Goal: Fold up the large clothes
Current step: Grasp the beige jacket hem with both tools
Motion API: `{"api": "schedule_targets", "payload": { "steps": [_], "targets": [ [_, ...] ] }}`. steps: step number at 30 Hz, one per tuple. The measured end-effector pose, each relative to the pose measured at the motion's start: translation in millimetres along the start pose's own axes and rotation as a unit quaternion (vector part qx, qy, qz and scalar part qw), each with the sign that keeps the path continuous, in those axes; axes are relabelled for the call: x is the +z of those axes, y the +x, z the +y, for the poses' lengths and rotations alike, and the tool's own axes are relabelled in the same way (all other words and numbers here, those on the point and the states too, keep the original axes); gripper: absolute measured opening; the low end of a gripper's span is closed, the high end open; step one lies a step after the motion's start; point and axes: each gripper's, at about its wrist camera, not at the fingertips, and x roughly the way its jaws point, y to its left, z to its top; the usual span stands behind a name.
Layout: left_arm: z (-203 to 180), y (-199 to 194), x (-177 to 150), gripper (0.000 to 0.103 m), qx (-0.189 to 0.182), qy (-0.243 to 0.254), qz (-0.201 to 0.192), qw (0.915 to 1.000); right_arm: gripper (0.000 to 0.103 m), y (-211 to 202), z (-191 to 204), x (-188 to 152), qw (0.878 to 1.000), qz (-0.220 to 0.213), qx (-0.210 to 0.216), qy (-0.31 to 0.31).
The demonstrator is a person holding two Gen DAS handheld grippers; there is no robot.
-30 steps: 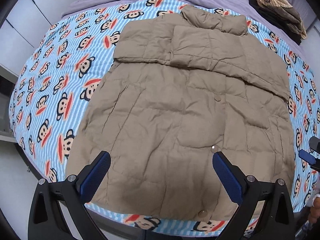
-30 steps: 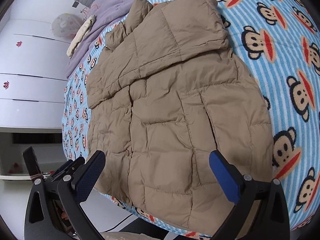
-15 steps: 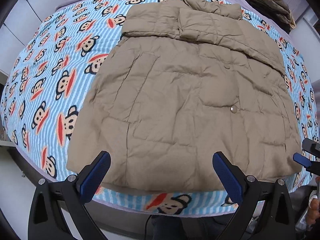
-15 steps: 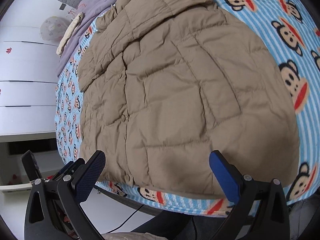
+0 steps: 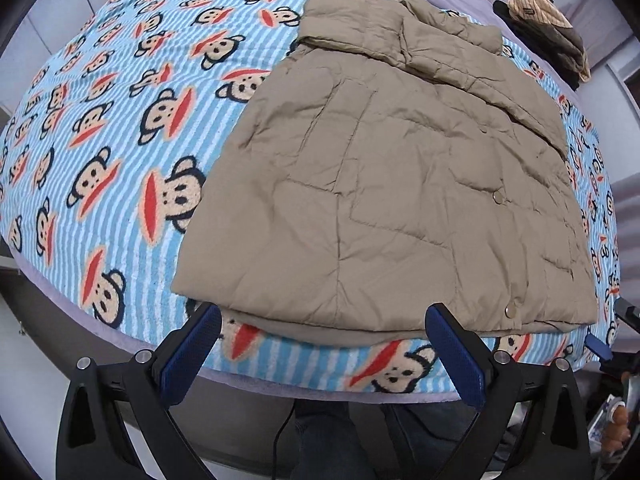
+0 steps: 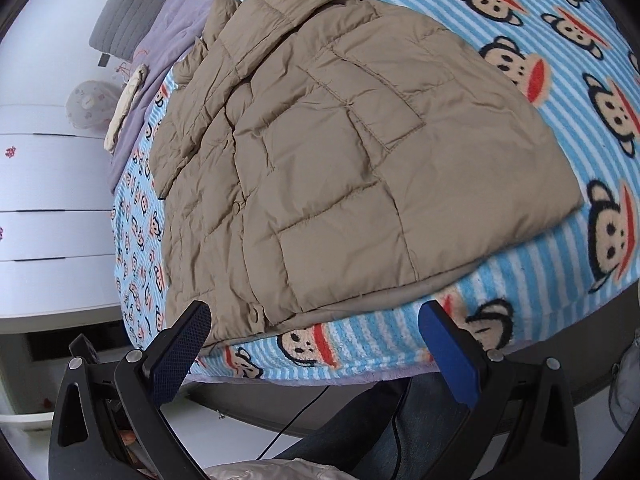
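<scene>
Lying flat on the monkey-print blanket [image 5: 120,128] that covers the bed, one tan padded jacket [image 5: 400,184] runs lengthwise from its hem at the near edge to its collar toward the far side, both sleeves folded across the chest. Two tools hover just off that near edge, clear of the cloth: the left tool [image 5: 322,350] faces the hem's left half and the right tool [image 6: 316,344] its right half. Both stand spread wide and hold nothing.
</scene>
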Motion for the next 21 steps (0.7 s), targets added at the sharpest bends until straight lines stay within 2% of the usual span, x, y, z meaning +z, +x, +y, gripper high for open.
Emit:
{"api": "schedule_targets", "payload": {
  "steps": [3, 7, 14, 21],
  "targets": [
    [16, 6, -6, 0.102, -0.015, -0.02, 0.01, 0.9996, 0.103, -4, -13, -7, 1.0, -0.007, 0.0, 0.024],
    [33, 21, -11, 0.102, -0.066, -0.053, 0.024, 0.9961, 0.103, -5, -33, -13, 0.998, -0.009, 0.009, 0.06],
    [42, 57, -8, 0.102, -0.169, -0.107, 0.049, 0.9786, 0.103, 0, -65, -19, 0.989, -0.016, 0.06, 0.133],
    [40, 62, 11, 0.102, -0.196, -0.119, 0.043, 0.9724, 0.103, 12, -84, -15, 0.974, -0.04, 0.113, 0.193]
  ]
}}
